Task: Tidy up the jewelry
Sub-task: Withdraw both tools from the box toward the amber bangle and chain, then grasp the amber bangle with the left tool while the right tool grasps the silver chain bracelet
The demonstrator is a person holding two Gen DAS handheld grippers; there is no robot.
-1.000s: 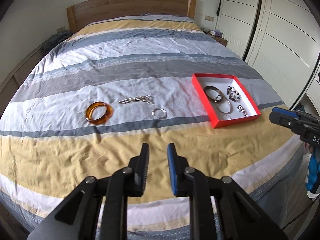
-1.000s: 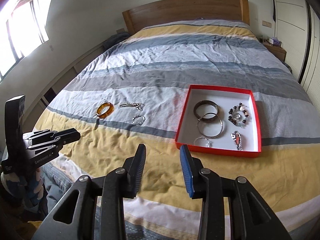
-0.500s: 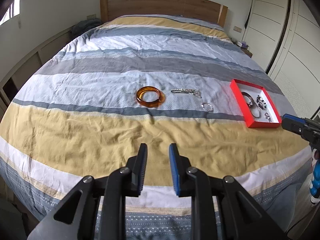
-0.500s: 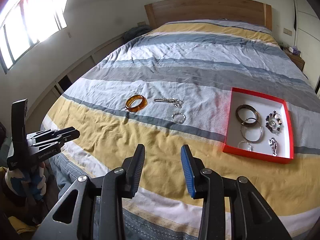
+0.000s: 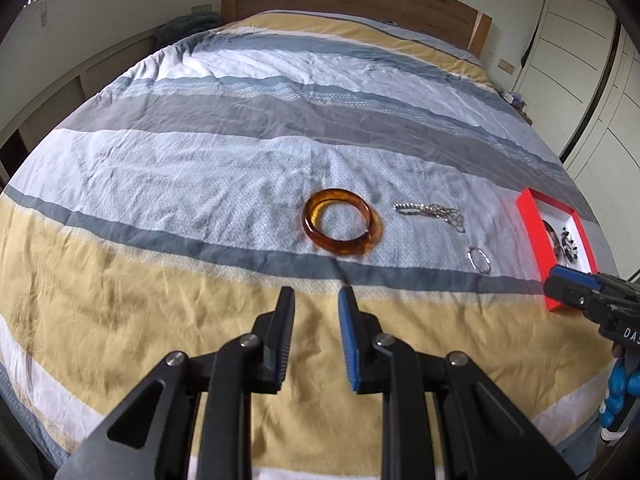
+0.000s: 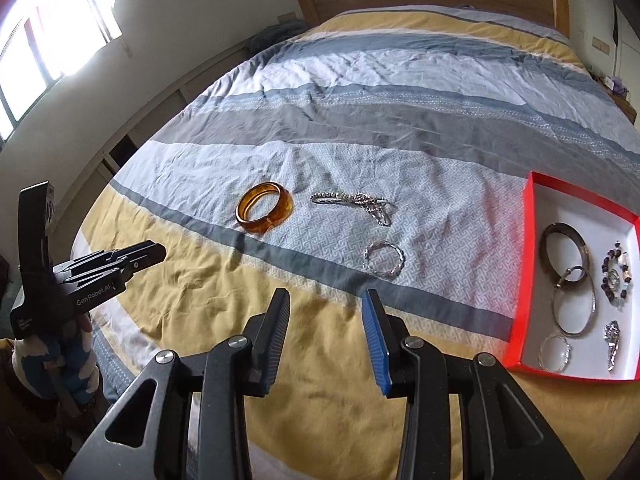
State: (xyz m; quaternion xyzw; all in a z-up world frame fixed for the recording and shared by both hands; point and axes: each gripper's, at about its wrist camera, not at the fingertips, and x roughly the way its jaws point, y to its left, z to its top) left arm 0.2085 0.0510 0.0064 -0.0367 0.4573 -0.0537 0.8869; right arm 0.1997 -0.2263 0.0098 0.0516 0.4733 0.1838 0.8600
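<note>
Left gripper (image 5: 314,298): jaws slightly parted, holding nothing, above the yellow stripe of the bed (image 5: 120,312) and aimed toward the amber bangle (image 5: 341,227). Right gripper (image 6: 325,302): jaws somewhat wider, also empty, nearest the twisted silver ring (image 6: 384,259). A silver chain (image 6: 354,203) lies between bangle and ring, apart from both. The red box (image 6: 530,240) at right already holds several pieces. Judged step: approach to the loose items; next, descend and close on one. The quilt around them is open, and the box's near wall must be cleared on transfer.
</note>
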